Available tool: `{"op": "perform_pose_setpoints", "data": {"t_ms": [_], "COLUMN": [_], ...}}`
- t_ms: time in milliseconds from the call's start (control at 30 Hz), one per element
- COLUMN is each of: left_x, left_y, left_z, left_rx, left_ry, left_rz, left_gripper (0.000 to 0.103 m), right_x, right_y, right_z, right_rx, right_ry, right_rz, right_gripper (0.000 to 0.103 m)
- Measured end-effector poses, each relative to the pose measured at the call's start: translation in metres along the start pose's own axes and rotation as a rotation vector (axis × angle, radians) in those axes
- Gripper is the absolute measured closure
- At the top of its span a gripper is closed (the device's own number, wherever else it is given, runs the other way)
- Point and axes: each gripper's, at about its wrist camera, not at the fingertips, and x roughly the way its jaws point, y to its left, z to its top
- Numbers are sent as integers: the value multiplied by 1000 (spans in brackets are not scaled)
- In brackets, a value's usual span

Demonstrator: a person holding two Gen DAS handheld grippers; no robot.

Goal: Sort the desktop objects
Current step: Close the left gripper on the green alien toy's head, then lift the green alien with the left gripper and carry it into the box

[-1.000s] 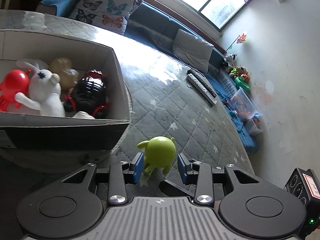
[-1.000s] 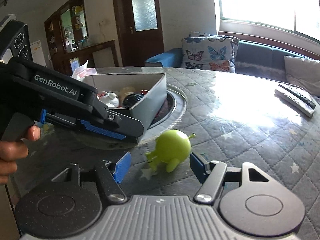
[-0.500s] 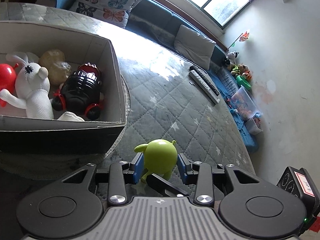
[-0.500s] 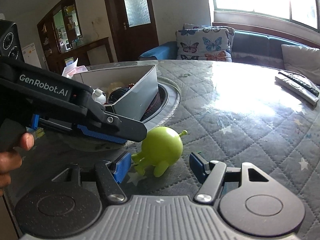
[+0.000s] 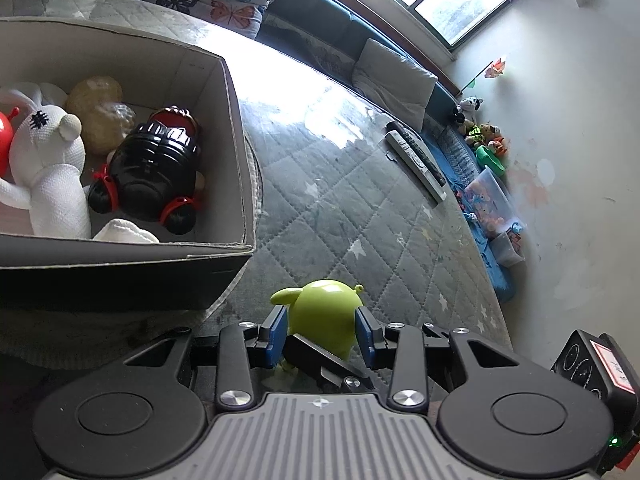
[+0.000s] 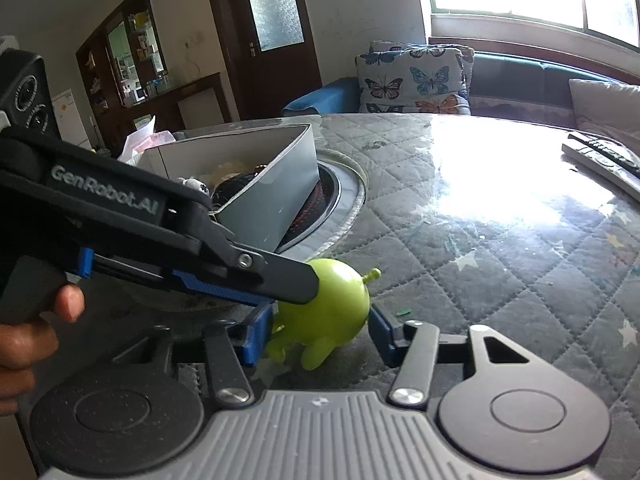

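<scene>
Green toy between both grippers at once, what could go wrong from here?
1. Both grippers bracket the green toy: the left gripper has its pads at the toy's sides, and the right gripper is open around it too. Their fingers cross, so they could collide or knock the toy over.
2. The toy is round and glossy; a pinch may squirt it out.
3. The box wall stands close by; lifting may clip its rim.

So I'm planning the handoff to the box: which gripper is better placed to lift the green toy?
Left. The left gripper has both blue pads against the green alien toy, beside the cardboard box. The right gripper shows a gap at one pad.
</scene>
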Motion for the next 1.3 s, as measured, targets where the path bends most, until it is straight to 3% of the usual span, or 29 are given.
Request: {"op": "perform_pose_setpoints", "data": {"t_ms": [333, 600, 767, 1033, 1300], "left_x": [-6, -45, -76, -117, -120], "left_y": [-6, -9, -5, 18, 62], "left_z": [-4, -11, -4, 17, 43], "left_rx": [50, 79, 82, 57, -25], "left_ry": [-3, -90, -163, -251, -245], "left_rz": [-18, -61, -50, 6, 63], "left_gripper": [64, 65, 65, 65, 66], "right_x": [-9, -34, -41, -22, 26], "right_y": [3, 30, 51, 90, 107], "right_z": [-2, 11, 29, 65, 90], "right_rx": [0, -79, -132, -205, -196], "right_ry": [-9, -63, -107, -148, -100], "right_rz": [5, -2, 28, 108, 188], "right_gripper": [55, 55, 55, 55, 55]}}
